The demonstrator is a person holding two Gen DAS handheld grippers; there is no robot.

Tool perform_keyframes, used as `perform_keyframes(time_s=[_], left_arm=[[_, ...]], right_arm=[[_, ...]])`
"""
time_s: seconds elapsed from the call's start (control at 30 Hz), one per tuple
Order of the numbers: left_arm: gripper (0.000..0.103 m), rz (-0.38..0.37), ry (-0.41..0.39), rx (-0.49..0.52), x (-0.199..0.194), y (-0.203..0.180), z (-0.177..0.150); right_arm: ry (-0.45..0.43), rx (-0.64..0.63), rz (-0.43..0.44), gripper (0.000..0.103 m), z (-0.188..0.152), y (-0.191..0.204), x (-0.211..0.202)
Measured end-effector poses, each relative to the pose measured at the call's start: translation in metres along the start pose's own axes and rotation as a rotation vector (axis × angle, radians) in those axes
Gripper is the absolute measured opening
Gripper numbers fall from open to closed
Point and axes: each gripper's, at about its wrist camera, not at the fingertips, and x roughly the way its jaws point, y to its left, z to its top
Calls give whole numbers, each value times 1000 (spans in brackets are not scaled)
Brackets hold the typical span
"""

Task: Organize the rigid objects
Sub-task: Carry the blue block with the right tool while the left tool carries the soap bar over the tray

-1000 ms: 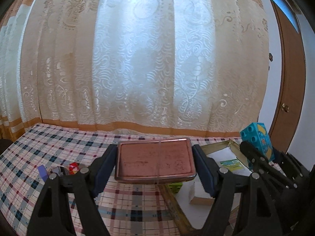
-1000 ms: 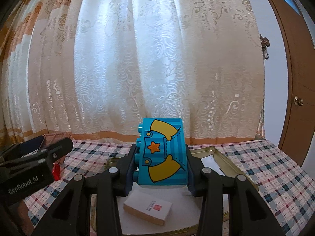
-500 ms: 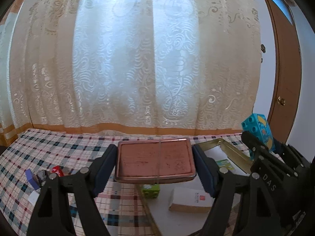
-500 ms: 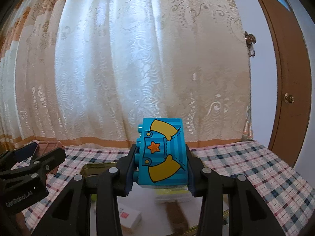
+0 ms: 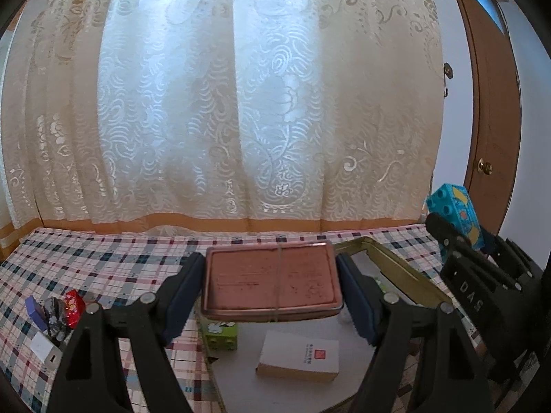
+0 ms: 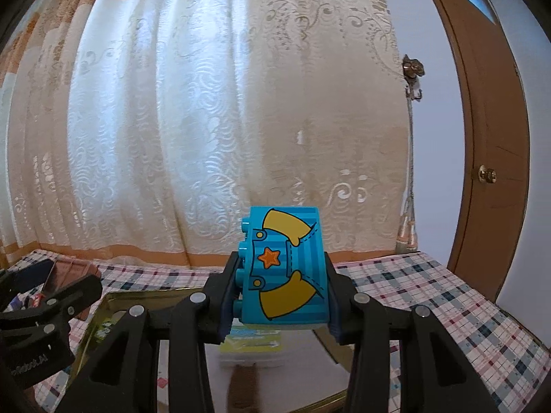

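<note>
Below both loads lies the gold-rimmed tray point(image 5: 396, 268). Left gripper point(image 5: 272, 285) grasps the pink tin point(image 5: 272, 282), long axis crosswise, tray at 5 o'clock. Right gripper point(image 6: 279, 296) clamps the blue block point(image 6: 286, 268), tray at 6 o'clock, likely nearer.

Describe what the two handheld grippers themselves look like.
Both are matte black plastic frames with triangular cut-outs and silver pivot rivets. The left gripper and right gripper carry dark blue finger pads. White lettering marks their sides: "DAS" on the right, "GenRobot.AI" on the left. No cables or sleeves show.
</note>
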Motion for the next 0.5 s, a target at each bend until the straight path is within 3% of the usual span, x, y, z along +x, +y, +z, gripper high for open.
perform_keyframes(time_s=[0.5], left_arm=[[77, -1, 60, 12, 32, -24, -3]], right_arm=[[83, 61, -58, 45, -5, -39, 30]])
